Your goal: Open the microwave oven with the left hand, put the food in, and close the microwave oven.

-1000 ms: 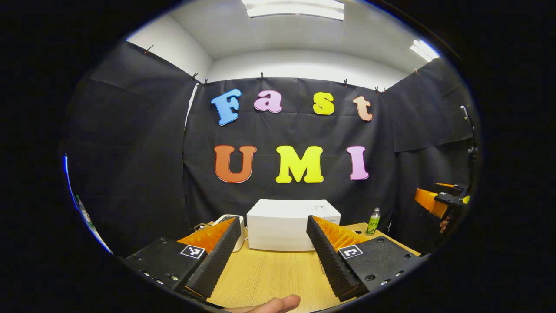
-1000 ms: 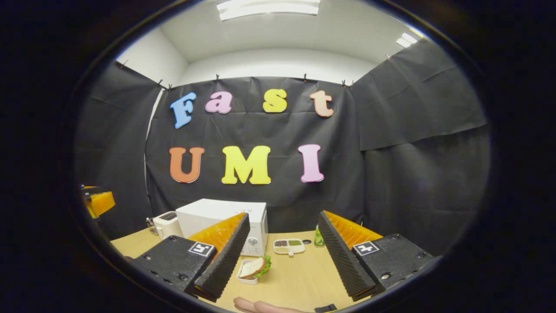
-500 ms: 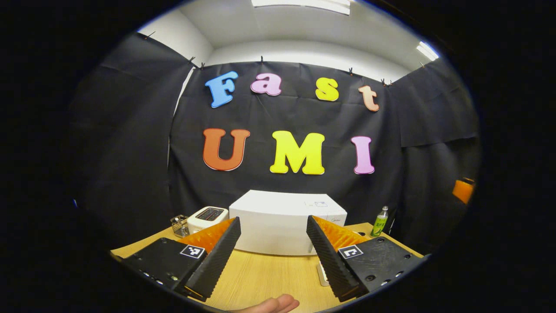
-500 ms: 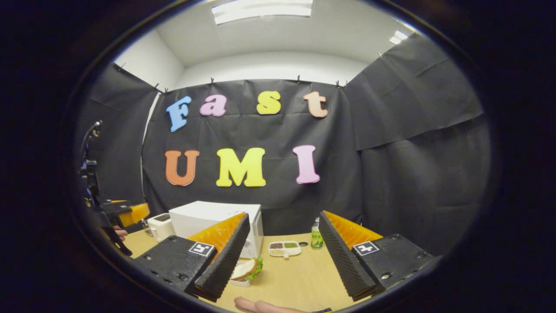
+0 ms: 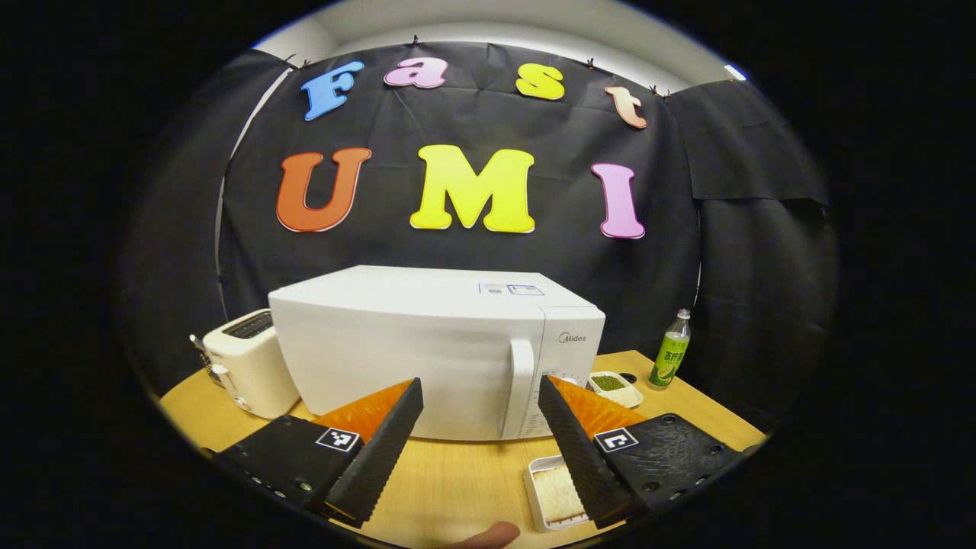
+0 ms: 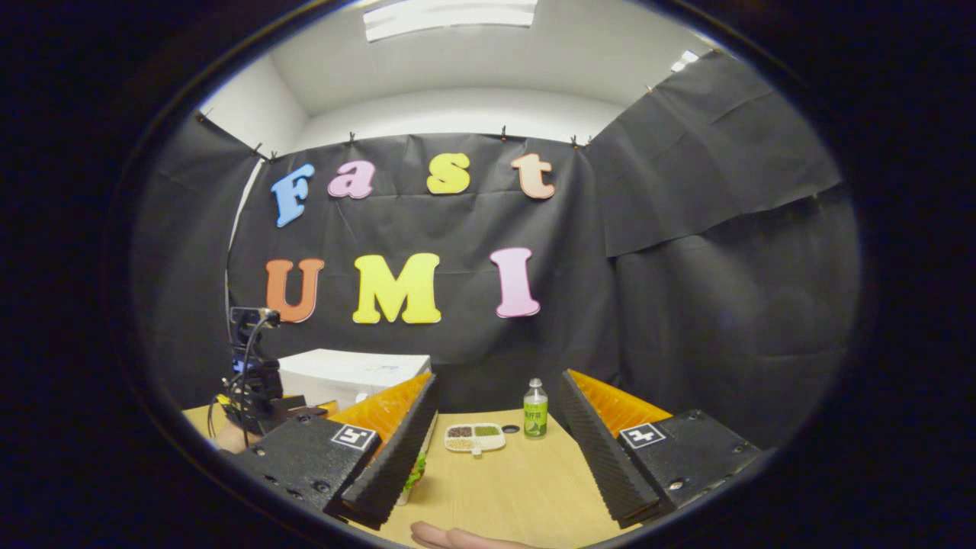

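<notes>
microwave oven (image 5: pixel 427 351) shut, on tabletop (image 5: pixel 457 480), handle (image 5: pixel 520 385) just beyond left gripper (image 5: pixel 476 442), fingers spread, empty | food (image 5: pixel 559 492) in white tray below its right finger | right gripper (image 6: pixel 496 450) spread, empty, over tabletop | toaster (image 5: pixel 248 370) left of oven | bottle (image 5: pixel 669 358) right

The table (image 5: pixel 457 488) is a light wood-grain surface. Directly ahead of the left tongs (image 5: pixel 479 450) stands the white microwave oven (image 5: pixel 427 351), door closed. A white toaster (image 5: pixel 248 370) stands just beside it, beyond the left finger. A white food tray (image 5: pixel 553 496) lies at the right finger. A sectioned dish (image 6: pixel 474 436) and a green bottle (image 6: pixel 535 412) lie ahead between the right tongs (image 6: pixel 496 450).
</notes>
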A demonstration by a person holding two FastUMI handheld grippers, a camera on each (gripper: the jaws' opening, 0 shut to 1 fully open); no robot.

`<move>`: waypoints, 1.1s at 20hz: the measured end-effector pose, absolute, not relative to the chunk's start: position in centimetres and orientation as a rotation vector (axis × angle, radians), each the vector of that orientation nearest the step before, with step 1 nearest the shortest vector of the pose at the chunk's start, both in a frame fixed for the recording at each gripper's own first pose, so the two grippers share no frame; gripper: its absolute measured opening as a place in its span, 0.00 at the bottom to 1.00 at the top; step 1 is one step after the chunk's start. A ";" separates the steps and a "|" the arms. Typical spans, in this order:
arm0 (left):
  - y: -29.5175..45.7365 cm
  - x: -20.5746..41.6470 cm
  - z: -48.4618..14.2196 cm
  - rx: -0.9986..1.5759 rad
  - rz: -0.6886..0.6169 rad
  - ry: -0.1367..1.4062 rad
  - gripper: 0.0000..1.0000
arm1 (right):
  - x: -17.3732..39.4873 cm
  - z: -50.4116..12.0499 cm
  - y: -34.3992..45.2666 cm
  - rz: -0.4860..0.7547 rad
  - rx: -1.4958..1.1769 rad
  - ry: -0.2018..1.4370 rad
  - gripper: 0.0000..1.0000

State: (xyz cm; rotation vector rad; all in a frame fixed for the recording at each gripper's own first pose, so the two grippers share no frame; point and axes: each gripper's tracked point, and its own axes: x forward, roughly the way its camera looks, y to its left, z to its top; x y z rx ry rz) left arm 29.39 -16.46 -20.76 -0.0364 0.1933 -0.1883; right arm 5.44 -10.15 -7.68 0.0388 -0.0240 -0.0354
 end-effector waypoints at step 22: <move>-20.0 36.8 -25.6 0.017 -0.147 0.122 0.07 | 9.5 -17.7 -17.1 -0.082 0.053 0.114 0.92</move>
